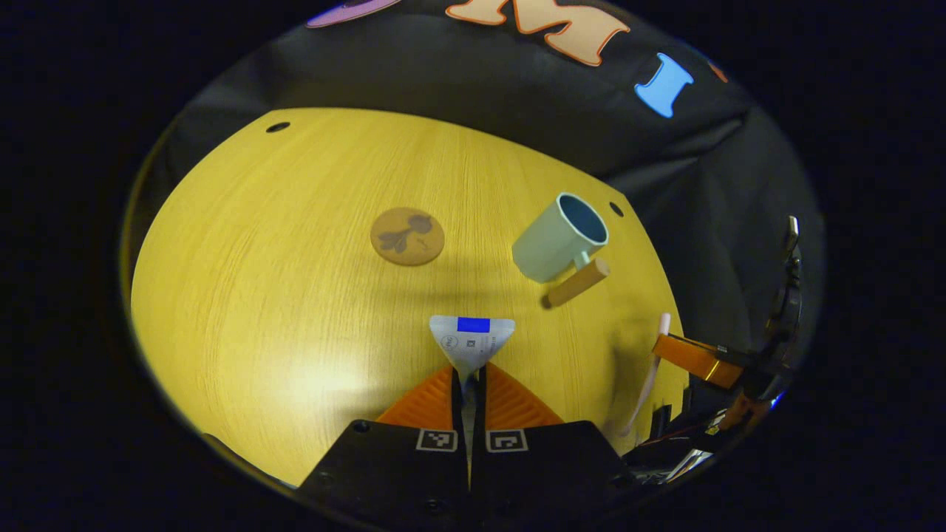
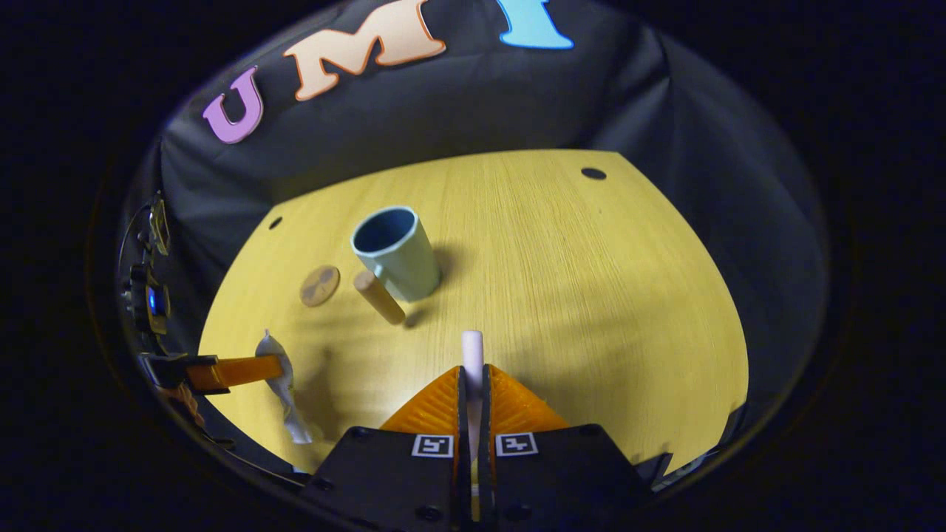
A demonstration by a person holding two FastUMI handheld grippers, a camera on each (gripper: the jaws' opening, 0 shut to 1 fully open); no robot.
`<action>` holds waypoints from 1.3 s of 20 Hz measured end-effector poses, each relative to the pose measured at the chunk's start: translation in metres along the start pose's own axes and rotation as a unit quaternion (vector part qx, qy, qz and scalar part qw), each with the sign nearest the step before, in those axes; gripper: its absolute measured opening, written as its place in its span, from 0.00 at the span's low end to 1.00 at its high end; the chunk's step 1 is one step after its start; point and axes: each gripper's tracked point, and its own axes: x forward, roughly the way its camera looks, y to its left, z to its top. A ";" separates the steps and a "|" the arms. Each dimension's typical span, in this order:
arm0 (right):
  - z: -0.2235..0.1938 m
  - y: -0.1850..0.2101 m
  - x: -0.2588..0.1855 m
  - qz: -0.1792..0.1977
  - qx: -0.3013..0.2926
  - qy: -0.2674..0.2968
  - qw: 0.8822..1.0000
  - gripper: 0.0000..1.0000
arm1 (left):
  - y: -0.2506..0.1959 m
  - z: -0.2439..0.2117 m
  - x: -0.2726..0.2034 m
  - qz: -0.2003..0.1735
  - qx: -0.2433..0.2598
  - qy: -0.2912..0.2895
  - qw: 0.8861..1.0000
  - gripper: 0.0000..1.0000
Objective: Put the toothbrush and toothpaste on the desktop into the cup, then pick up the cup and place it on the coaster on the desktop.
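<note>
Left gripper (image 1: 470, 377) clamped on toothpaste (image 1: 471, 341), print unreadable; right gripper (image 2: 473, 380) clamped on toothbrush (image 2: 471, 352); cup (image 2: 396, 251) upright beyond.

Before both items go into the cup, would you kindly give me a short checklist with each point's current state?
1. Left gripper shut on the toothpaste: ok.
2. Right gripper shut on the toothbrush: ok.
3. Cup upright, mouth open and nothing visible inside: ok.
4. Coaster bare, beside the cup: ok.
5. Cup's wooden handle clear of the drop path: ok.
6. Both items lifted off the desktop: cannot tell.
</note>
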 end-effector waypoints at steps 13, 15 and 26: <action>0.195 0.076 -0.053 0.121 0.014 -0.291 0.949 0.06 | -0.032 0.145 -0.030 -0.062 0.079 -0.229 0.968 0.00; 0.214 0.082 -0.048 0.133 0.019 -0.322 0.937 0.06 | -0.044 0.164 -0.031 -0.088 0.077 -0.263 0.958 0.00; 0.211 0.098 0.054 0.125 0.027 -0.332 0.934 0.06 | -0.100 0.235 0.002 -0.167 0.132 -0.360 0.908 0.00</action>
